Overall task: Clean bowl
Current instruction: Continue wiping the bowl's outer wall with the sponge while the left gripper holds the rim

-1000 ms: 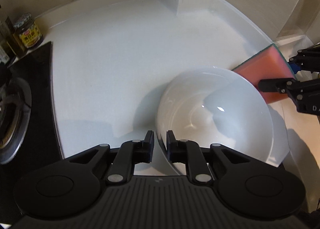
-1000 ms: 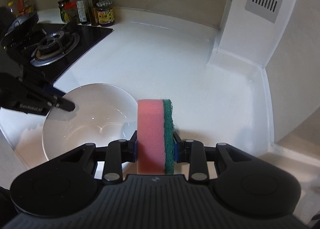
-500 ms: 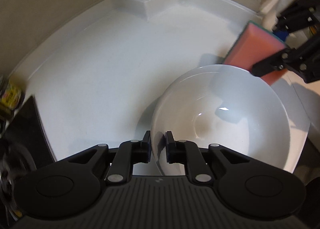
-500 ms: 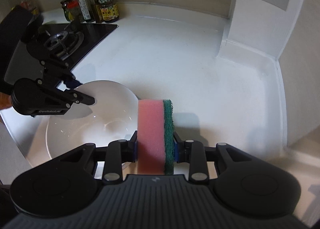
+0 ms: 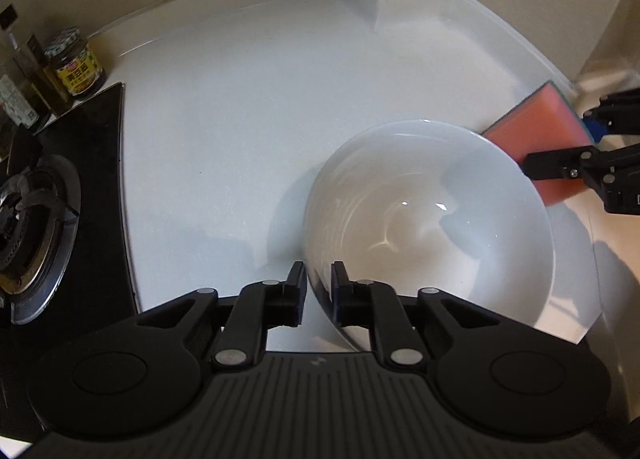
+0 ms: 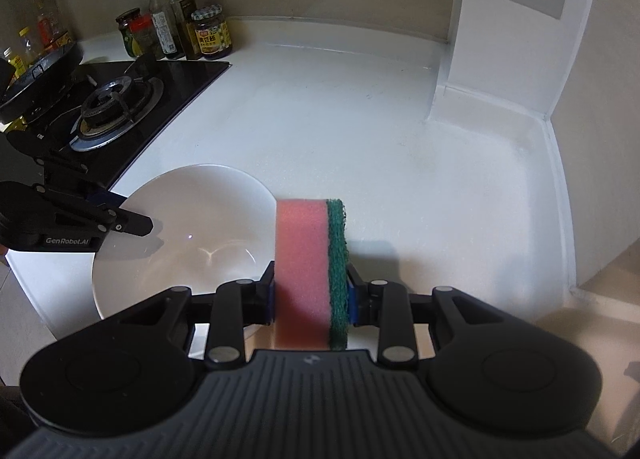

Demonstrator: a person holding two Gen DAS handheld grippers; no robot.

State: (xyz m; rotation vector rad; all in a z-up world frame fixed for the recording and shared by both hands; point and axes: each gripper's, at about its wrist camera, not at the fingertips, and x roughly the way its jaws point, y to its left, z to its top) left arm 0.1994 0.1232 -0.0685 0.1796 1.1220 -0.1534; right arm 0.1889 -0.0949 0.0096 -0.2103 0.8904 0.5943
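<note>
my left gripper (image 5: 319, 279) pinches the glossy white ceramic bowl (image 5: 432, 219) rim.
my right gripper (image 6: 311, 287) clamps a pink-and-green sponge (image 6: 310, 271) beside it.

A glossy white glazed bowl (image 5: 432, 219) catches small highlights on its smooth inner wall. The sponge (image 6: 302, 271) shows porous pink foam backed by a coarse, fibrous green scouring layer. Both hand-held grippers, left (image 5: 319, 291) and right (image 6: 311, 299), are matt black plastic with ribbed housings, small silvery metal pins at the joints and blue pads lining the fingers. The counter (image 6: 320, 123) is smooth white with a faint sheen. The hob (image 6: 180, 77) is polished black glass, its burner (image 6: 114, 101) ringed in dull, worn metal. Glass jars and bottles (image 6: 188, 31) stand at the back with paper labels.
</note>
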